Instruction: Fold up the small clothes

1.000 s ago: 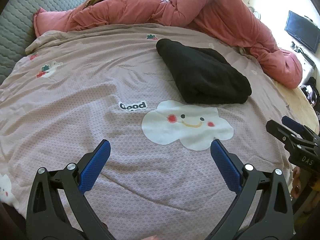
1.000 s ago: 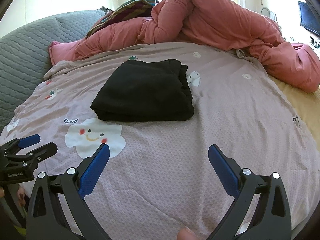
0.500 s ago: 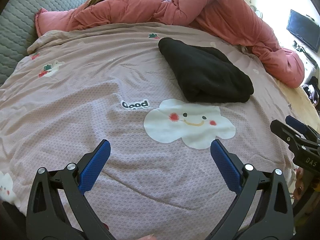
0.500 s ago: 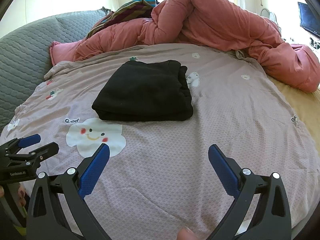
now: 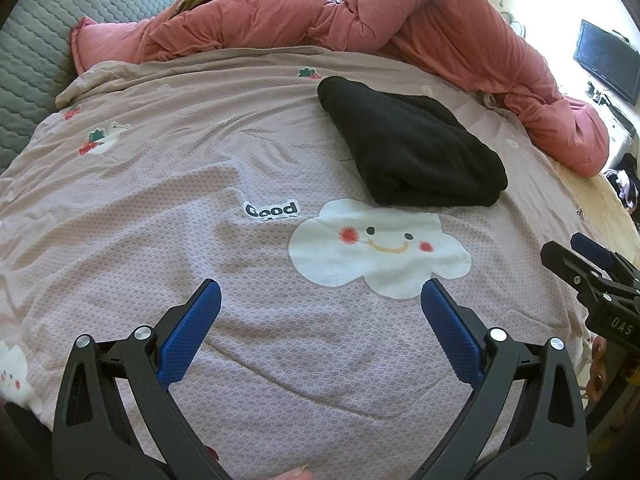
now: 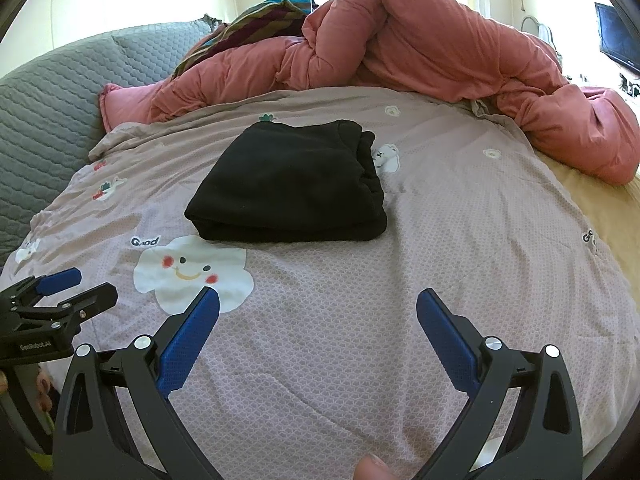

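The black fleece-like garment (image 6: pixel 288 184) is seen lying already folded into a thick, rounded rectangular bundle on the mauve printed bedsheet (image 6: pixel 400 320), just beyond the white smiling cloud print (image 5: pixel 380 252), with both tools held well short of it. The left gripper (image 5: pixel 320 320) is held with its blue textured pads spread wide and nothing between them, and the right gripper (image 6: pixel 318 324) likewise is held spread and empty above bare sheet. The folding appears largely finished, so any remaining step is judged to be a tidy-up: the bundle would best be approached low and level, the layered edge on its right side pinched through all plies at once, and the stack squared without being dragged across the sheet. The garment looks soft, matte and bulky, its folded edges rolled rather than creased; the sheet is thin, finely patterned and slightly wrinkled. A puffy salmon-pink quilted duvet (image 6: pixel 440 52) is heaped behind.
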The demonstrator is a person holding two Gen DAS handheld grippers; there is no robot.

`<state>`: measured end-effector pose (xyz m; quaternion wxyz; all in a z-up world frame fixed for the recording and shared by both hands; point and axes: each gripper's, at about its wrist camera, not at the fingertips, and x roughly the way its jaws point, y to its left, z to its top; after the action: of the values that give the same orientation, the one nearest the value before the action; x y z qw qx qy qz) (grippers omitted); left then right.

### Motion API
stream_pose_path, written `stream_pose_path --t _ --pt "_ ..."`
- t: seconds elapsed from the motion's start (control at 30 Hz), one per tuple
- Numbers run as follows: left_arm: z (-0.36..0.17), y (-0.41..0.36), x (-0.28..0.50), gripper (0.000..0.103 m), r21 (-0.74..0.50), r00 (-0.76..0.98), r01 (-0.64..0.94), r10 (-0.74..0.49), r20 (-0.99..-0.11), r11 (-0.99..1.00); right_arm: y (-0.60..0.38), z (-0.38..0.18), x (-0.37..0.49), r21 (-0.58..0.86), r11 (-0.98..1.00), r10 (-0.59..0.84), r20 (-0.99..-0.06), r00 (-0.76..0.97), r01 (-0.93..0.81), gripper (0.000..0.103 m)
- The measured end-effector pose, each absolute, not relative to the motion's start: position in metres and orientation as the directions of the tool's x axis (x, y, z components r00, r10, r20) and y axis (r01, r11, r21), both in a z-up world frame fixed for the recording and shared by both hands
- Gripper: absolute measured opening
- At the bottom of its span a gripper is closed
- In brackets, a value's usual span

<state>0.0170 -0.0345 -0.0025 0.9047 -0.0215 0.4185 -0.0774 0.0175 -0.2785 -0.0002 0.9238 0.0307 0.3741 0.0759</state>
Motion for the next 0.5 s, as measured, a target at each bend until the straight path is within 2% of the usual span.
stream_pose_path --t 0.5 --pt "-0.0008 -0.0348 0.0169 0.094 -0.105 0.639 0.122 -0.159 -0.753 0.987 -0.2777 -0.0018 0.0159 0.120 0.986 0.169 -0.689 0.704 -0.119 0.098"
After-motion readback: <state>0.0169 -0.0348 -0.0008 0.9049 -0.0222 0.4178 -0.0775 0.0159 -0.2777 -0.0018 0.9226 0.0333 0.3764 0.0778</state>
